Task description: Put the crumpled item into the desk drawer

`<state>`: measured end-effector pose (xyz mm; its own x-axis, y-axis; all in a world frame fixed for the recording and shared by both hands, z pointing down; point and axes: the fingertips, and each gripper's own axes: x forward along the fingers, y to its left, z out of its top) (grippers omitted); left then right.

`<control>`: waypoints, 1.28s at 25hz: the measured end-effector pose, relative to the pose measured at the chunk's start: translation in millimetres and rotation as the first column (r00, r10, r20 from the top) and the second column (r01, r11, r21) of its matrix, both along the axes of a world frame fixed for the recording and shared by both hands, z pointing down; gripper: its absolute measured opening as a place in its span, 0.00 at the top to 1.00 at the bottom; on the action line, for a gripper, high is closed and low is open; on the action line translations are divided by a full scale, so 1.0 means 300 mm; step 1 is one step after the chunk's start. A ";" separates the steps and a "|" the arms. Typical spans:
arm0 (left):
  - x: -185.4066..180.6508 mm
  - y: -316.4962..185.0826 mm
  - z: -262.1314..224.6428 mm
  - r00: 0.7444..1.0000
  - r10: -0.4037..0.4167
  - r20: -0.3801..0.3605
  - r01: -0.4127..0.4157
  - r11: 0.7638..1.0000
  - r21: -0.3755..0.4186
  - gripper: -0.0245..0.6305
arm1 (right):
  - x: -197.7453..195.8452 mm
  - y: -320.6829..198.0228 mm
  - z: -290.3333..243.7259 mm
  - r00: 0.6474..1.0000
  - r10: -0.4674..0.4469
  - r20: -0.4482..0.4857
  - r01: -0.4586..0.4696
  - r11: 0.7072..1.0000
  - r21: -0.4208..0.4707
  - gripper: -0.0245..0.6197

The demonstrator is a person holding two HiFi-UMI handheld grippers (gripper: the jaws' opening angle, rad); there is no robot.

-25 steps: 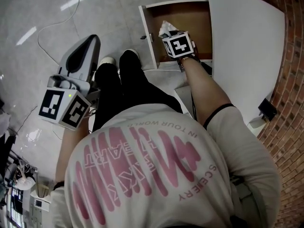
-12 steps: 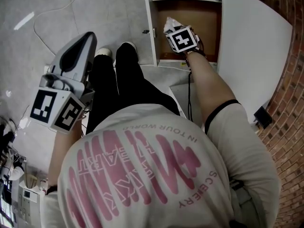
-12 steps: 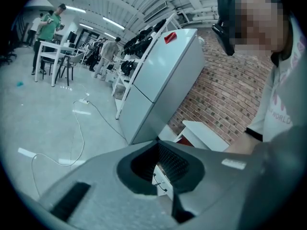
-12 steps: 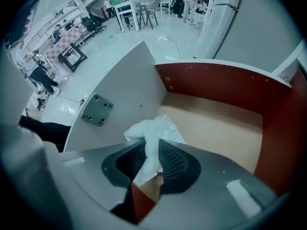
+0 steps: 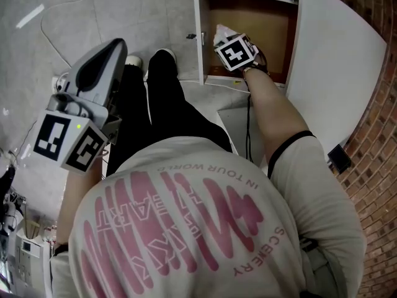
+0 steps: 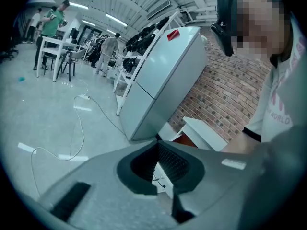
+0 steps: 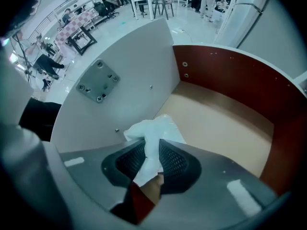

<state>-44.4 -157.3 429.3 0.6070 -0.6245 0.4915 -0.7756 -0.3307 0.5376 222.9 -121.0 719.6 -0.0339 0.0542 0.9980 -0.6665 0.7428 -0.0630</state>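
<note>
The shirt (image 5: 205, 228) of the person carrying the rig fills the near part of the head view. Its print sits upside down from here. I can read "SCENERY", "HEART" in pink outline and a line ending in "WORLD".

The desk drawer (image 5: 200, 36) stands open at the far side, just left of the white tabletop (image 5: 335, 73), with a white wall and a brown inside (image 7: 230, 75).

My right gripper (image 7: 152, 152) reaches into it. Its jaws are pinched on the crumpled white item (image 7: 153, 131), which bulges out beyond the tips above the tan drawer floor. In the head view the item (image 5: 220, 31) peeks out past the marker cube (image 5: 236, 51).

My left gripper (image 6: 156, 150) hangs at the left over the floor. Its jaws meet at the tips, with nothing between them.
</note>
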 end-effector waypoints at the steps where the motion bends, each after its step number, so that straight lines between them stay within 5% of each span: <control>1: 0.001 0.003 0.001 1.000 0.000 -0.001 0.000 1.000 -0.002 0.96 | 0.001 0.005 0.005 1.000 -0.019 -0.013 0.019 1.000 -0.005 0.80; 10: 0.004 -0.006 0.015 1.000 -0.005 -0.008 0.005 1.000 -0.020 0.96 | 0.011 0.026 0.032 0.982 -0.167 -0.085 0.164 0.985 -0.048 0.79; 20: 0.009 -0.003 0.061 1.000 -0.008 -0.010 0.007 0.999 -0.037 0.96 | 0.038 0.057 0.082 0.925 -0.348 -0.154 0.336 0.937 -0.099 0.77; 32: 0.016 -0.009 0.076 1.000 -0.009 -0.017 0.008 0.999 -0.045 0.96 | 0.034 0.071 0.103 0.919 -0.364 -0.148 0.343 0.927 -0.148 0.72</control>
